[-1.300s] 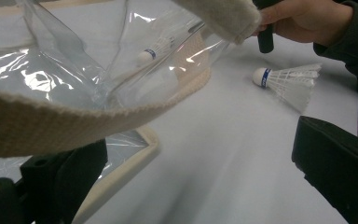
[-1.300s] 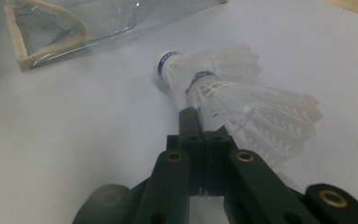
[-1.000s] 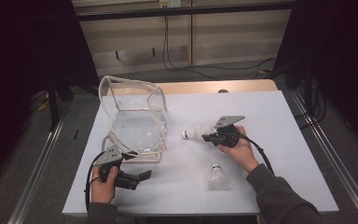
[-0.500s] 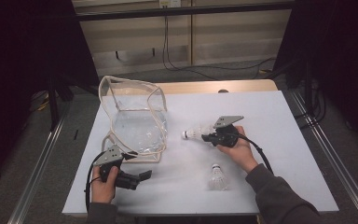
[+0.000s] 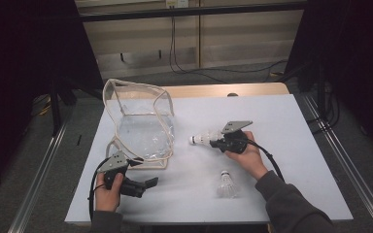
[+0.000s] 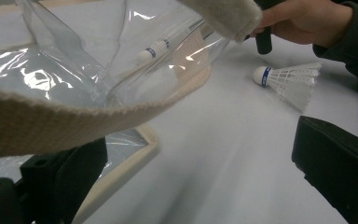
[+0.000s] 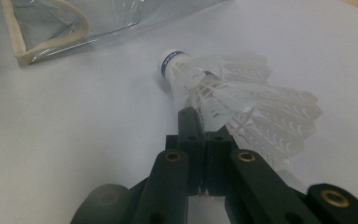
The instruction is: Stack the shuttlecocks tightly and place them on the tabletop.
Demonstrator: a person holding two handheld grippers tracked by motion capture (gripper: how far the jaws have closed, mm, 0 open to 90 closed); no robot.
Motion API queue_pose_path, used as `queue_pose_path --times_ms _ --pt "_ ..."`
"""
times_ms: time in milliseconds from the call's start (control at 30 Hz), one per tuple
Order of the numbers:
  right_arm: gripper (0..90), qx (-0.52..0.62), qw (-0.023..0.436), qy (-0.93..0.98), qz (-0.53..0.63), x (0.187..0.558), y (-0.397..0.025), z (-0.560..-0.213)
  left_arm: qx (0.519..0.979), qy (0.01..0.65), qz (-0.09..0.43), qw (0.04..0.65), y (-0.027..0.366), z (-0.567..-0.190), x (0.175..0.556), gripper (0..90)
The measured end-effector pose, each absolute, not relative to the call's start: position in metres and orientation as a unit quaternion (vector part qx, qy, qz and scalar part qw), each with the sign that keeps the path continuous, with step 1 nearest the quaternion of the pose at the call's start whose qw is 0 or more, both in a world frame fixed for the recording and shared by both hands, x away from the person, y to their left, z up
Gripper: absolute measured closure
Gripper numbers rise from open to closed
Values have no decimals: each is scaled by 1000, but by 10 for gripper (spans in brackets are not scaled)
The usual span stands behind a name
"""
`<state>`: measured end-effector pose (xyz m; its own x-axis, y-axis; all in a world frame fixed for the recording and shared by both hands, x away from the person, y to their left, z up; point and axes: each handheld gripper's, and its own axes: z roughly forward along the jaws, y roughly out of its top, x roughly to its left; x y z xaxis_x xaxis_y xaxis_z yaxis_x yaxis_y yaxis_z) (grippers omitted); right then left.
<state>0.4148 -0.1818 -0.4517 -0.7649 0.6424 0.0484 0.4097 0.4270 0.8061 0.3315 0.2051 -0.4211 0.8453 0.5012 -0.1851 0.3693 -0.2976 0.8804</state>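
A clear plastic bag (image 5: 141, 121) with beige trim stands open on the white table (image 5: 291, 121). My right gripper (image 5: 213, 142) is shut on the feathers of a white shuttlecock (image 5: 203, 139), held just above the table right of the bag, cork toward the bag. The right gripper view shows that shuttlecock (image 7: 223, 93) pinched between the closed jaws of the right gripper (image 7: 205, 135). A second shuttlecock (image 5: 226, 183) lies on the table near the front; it also lies beyond the bag (image 6: 98, 60) as the shuttlecock (image 6: 289, 81). My left gripper (image 5: 150, 183) stands open in front of the bag, holding nothing.
The bag's beige strap (image 6: 74, 121) crosses close in front of the left gripper (image 6: 200, 172). Bare table surface stretches right of the right hand (image 5: 245, 153). Metal rails (image 5: 39, 179) run along both sides of the table.
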Motion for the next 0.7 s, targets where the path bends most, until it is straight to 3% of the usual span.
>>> queue_pose_path --times_ms 700 --pt "744 338 139 827 428 414 -192 -450 803 271 62 528 206 -421 331 34"
